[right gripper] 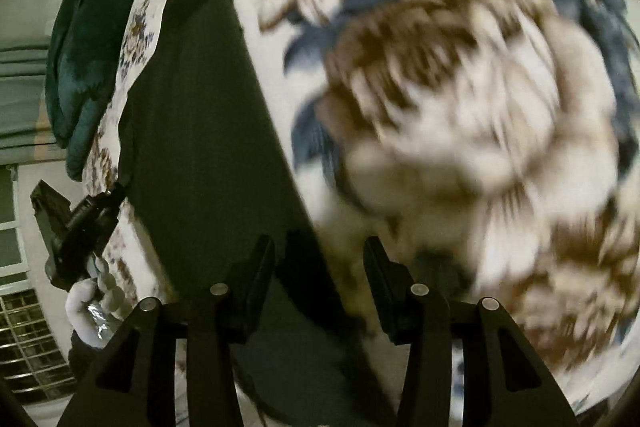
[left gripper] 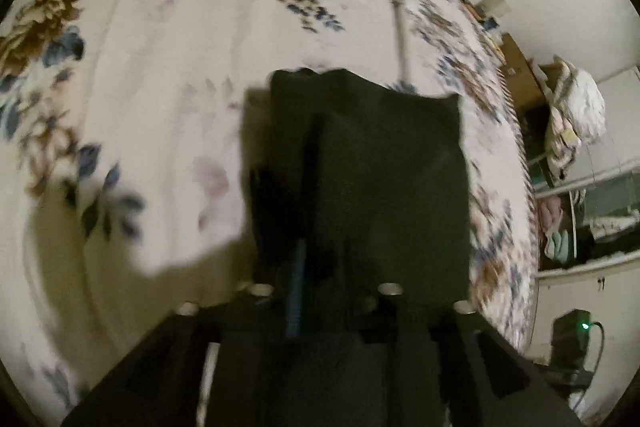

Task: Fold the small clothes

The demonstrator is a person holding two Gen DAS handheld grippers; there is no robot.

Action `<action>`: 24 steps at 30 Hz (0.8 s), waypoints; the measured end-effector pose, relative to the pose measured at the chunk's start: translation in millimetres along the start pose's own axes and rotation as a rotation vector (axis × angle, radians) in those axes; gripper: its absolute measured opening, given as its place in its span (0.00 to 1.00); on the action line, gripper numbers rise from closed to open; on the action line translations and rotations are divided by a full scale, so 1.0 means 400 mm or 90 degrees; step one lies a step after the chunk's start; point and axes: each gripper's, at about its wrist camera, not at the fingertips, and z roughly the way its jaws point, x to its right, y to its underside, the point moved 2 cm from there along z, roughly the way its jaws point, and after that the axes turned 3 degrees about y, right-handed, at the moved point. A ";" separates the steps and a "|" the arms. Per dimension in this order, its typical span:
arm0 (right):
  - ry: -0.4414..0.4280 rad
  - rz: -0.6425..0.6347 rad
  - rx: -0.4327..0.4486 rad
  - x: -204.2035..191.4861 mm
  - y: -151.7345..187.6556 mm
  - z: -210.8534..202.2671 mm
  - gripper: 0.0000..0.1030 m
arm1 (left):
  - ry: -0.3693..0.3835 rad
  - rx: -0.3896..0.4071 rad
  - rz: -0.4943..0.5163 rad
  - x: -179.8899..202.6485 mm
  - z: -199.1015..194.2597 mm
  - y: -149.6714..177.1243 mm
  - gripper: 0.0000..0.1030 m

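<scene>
Here the work surface is a bed under a cream bedspread (left gripper: 168, 75) printed with large brown and blue flowers, much of it smeared by motion blur in the right wrist view. A black garment (right gripper: 192, 131) lies flat on the spread, and at the far end of the bed sits a dark green cushion (right gripper: 86, 51). In the left wrist view the garment fills the middle, covering the left gripper (left gripper: 320, 267), so I cannot tell how far its jaws stand apart; seen from the right wrist, its tips sit at the garment's left edge, with a white-gloved hand (right gripper: 94, 307) behind. The right gripper (right gripper: 318, 267) has its jaws parted with nothing between them, above the garment's right edge. Right of the bed are shelves (left gripper: 580, 211) with folded clothes, a white bundle (left gripper: 576, 111) and pale walls.
</scene>
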 end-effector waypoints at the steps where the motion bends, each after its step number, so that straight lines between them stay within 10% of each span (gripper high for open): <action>1: -0.005 0.000 -0.010 0.015 0.037 -0.005 0.53 | 0.002 0.005 0.008 0.013 -0.024 0.028 0.44; 6: -0.005 -0.002 -0.085 0.096 0.247 0.016 0.54 | -0.026 -0.002 0.004 0.025 -0.156 0.283 0.51; 13: 0.036 0.021 -0.150 0.232 0.497 0.088 0.54 | -0.115 -0.134 -0.100 -0.056 -0.156 0.704 0.51; 18: 0.056 0.006 -0.152 0.259 0.587 0.137 0.54 | -0.132 -0.140 -0.113 -0.033 -0.100 0.833 0.49; 21: 0.066 -0.006 -0.140 0.233 0.589 0.161 0.54 | -0.181 -0.111 -0.081 -0.008 -0.073 0.851 0.07; 24: 0.087 -0.013 -0.122 0.193 0.582 0.182 0.27 | -0.180 -0.077 -0.109 -0.009 -0.090 0.851 0.06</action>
